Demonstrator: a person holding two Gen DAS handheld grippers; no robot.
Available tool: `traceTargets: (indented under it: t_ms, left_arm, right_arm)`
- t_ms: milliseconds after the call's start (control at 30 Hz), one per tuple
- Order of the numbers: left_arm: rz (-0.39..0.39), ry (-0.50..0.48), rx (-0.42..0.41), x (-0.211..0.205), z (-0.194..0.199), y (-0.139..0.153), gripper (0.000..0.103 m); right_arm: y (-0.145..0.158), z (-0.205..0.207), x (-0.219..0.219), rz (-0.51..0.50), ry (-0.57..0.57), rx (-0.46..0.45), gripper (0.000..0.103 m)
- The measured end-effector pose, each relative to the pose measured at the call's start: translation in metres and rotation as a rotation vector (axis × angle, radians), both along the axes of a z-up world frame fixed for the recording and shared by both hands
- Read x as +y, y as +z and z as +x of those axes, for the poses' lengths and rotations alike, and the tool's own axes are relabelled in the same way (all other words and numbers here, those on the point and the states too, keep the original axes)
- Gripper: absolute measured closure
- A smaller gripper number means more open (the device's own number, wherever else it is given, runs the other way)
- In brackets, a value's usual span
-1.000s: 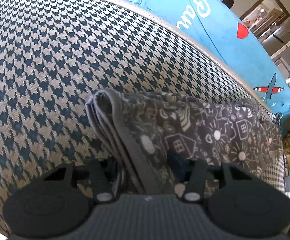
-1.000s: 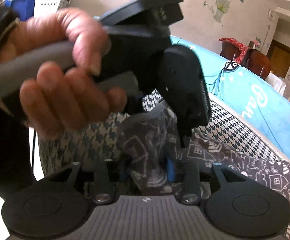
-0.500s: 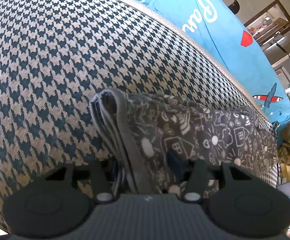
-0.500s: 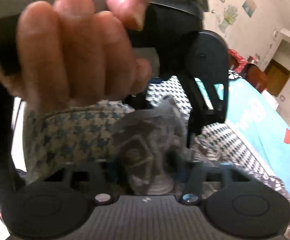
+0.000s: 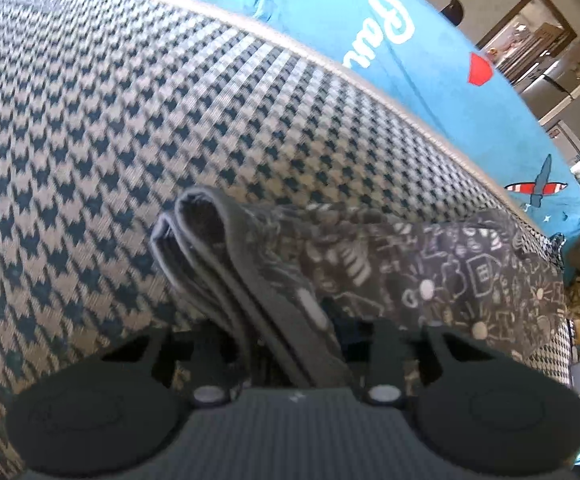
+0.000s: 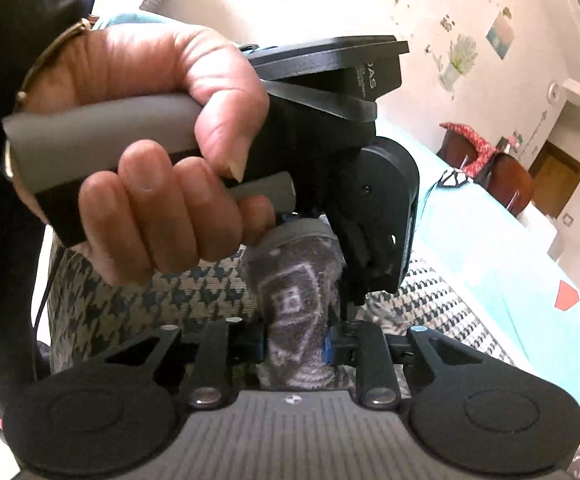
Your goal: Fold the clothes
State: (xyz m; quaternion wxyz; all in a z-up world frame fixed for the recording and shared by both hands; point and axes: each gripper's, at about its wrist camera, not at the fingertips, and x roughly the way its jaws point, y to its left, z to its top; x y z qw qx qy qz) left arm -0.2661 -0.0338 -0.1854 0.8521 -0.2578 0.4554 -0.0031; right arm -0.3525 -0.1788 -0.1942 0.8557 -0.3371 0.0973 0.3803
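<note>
Cloth (image 5: 429,264), one folded grey piece, lies over the checked cushion (image 5: 130,100). My left gripper (image 5: 290,344) and right gripper (image 6: 293,344) both pinch it.

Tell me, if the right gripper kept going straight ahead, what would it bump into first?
Probably the other gripper. The right gripper, shut on the grey doodle-print cloth, points at the left gripper and the hand holding it, right in front. Depth is hard to judge here, though.
</note>
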Motion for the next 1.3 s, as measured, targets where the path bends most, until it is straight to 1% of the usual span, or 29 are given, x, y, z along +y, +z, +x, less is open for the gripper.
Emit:
traceTargets:
  t_ms: [100, 200, 333, 467, 567, 667, 767, 833, 933, 1000, 1133, 1200, 1267, 1300]
  left_arm:
    - [0.031, 0.006, -0.038, -0.012, 0.002, 0.010, 0.077]
    - [0.038, 0.012, -0.080, -0.025, 0.005, 0.024, 0.077]
    - [0.044, 0.007, -0.147, -0.043, 0.010, 0.053, 0.077]
    - [0.049, 0.002, -0.214, -0.062, 0.015, 0.082, 0.077]
    - [0.060, -0.034, -0.231, -0.090, 0.033, 0.100, 0.077]
    - [0.077, -0.087, -0.244, -0.127, 0.050, 0.115, 0.077]
    - [0.095, -0.140, -0.258, -0.163, 0.068, 0.130, 0.077]
    - [0.107, -0.176, -0.267, -0.188, 0.079, 0.139, 0.076]
    - [0.130, -0.250, -0.269, -0.231, 0.099, 0.140, 0.076]
    - [0.134, -0.298, -0.260, -0.257, 0.110, 0.135, 0.075]
    - [0.150, -0.381, -0.205, -0.300, 0.138, 0.115, 0.074]
    - [0.162, -0.418, -0.186, -0.320, 0.151, 0.105, 0.074]
    - [0.158, -0.446, -0.172, -0.332, 0.161, 0.096, 0.072]
    - [0.152, -0.457, -0.162, -0.337, 0.167, 0.091, 0.069]
  right_arm:
    - [0.002, 0.001, -0.010, 0.019, -0.001, -0.031, 0.080]
    - [0.005, 0.002, -0.019, 0.038, -0.002, -0.062, 0.081]
    - [0.026, 0.011, -0.038, 0.097, -0.031, -0.106, 0.081]
    - [0.049, 0.017, -0.060, 0.165, -0.085, -0.161, 0.081]
    - [0.062, 0.025, -0.079, 0.189, -0.138, -0.201, 0.081]
    - [0.076, 0.037, -0.104, 0.229, -0.207, -0.215, 0.081]
    - [0.089, 0.052, -0.125, 0.286, -0.295, -0.204, 0.081]
    - [0.092, 0.060, -0.143, 0.318, -0.356, -0.196, 0.081]
    - [0.092, 0.070, -0.166, 0.352, -0.448, -0.180, 0.081]
    - [0.089, 0.066, -0.167, 0.376, -0.513, -0.144, 0.081]
    - [0.080, 0.084, -0.191, 0.407, -0.631, -0.067, 0.081]
    - [0.068, 0.069, -0.222, 0.412, -0.681, -0.048, 0.081]
    - [0.065, 0.072, -0.228, 0.428, -0.724, -0.010, 0.081]
    - [0.064, 0.072, -0.231, 0.440, -0.742, 0.012, 0.081]
